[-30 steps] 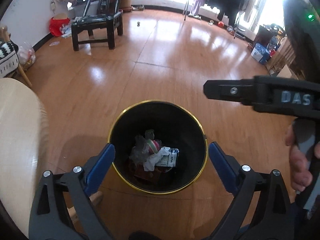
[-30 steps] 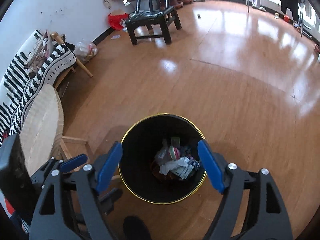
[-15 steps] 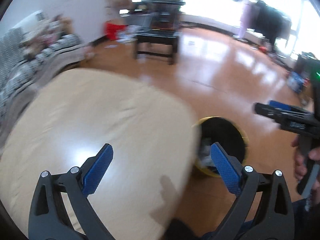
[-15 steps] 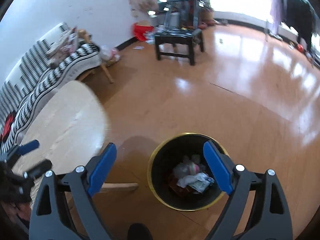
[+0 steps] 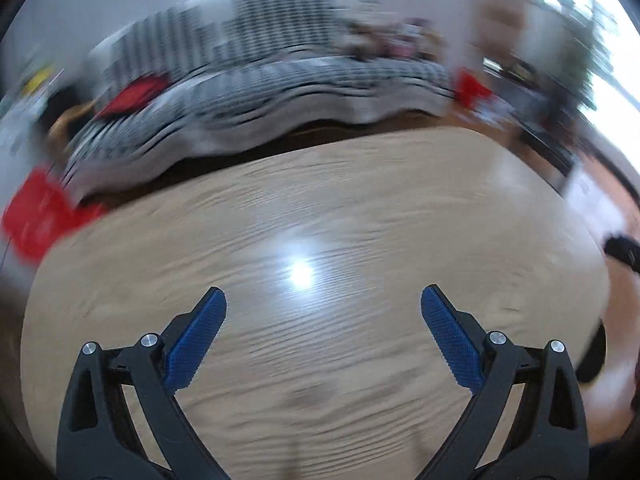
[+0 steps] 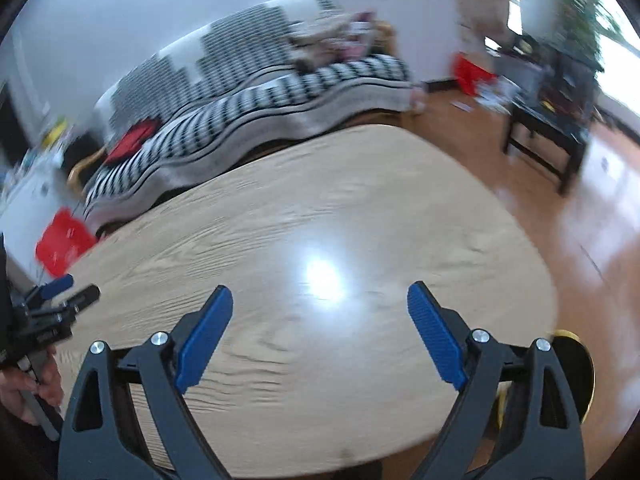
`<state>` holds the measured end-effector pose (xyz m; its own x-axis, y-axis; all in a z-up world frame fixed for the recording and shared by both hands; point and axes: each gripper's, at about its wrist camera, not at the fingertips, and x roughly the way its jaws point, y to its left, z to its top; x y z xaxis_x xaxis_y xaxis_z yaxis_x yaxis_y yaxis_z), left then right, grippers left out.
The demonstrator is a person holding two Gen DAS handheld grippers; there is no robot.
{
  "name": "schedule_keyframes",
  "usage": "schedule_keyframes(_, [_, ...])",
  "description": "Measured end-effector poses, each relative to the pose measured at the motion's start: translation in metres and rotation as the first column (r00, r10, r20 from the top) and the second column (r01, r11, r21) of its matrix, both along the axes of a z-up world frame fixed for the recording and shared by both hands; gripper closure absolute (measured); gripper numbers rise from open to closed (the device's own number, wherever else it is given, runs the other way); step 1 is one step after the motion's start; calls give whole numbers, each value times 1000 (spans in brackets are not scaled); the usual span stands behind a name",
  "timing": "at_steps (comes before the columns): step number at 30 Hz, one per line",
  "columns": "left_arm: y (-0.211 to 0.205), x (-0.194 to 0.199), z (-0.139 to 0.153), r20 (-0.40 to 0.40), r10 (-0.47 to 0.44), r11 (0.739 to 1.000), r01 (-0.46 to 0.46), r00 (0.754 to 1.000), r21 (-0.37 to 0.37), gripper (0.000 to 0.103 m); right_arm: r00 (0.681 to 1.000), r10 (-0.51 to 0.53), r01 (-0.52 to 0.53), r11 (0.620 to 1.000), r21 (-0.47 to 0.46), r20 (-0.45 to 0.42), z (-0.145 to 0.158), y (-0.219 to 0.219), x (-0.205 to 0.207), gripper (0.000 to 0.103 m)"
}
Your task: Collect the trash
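The right tool (image 6: 320, 304) hangs over the pale wooden tabletop (image 6: 360, 208), jaws having just been opening, nothing between them; the gold-rimmed bin (image 6: 576, 364) peeks out beside it.

The round black trash bin with a gold rim (image 6: 576, 364) shows only as a sliver at the light wood table's right edge, down on the orange-brown floor; its contents cannot be seen.

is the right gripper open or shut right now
Open: the right gripper has just been opening; its blue pads stand wide apart with only the wooden table between them.
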<state>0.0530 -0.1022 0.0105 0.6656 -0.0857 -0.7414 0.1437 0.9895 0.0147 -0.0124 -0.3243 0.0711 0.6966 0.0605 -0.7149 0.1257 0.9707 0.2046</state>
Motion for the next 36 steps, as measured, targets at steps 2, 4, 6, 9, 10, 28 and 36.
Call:
schedule_keyframes(2, [43,-1,-4,-25,107,991,-109,994,-72,8,998,57,-57,998,-23,-4,1,36,16,15])
schedule_keyframes(4, [80,-5,-15,-41,177,978,-180,983,-105,8,996,92,-92,995,-31,-6,2,62,28,15])
schedule_keyframes(6, [112,-8,-24,-74,213,972,-219,974,-85,8,992,124,-124,992,-34,-11,0,89,42,14])
schedule_keyframes(9, [147,-12,-21,-73,243,964,-249,967,-94,8,984,173,-175,982,-68,-28,-9,123,53,14])
schedule_keyframes(10, [158,-13,-19,-64,262,959,-267,963,-96,8,981,192,-195,977,-85,-40,-13,136,58,14])
schedule_keyframes(28, [212,0,-45,-91,260,958,-268,961,-98,8,964,249,-264,945,-191,-96,-34,184,65,13])
schedule_keyframes(36, [203,-2,-40,-72,245,964,-251,967,-93,8,963,249,-265,944,-195,-106,-37,177,63,12])
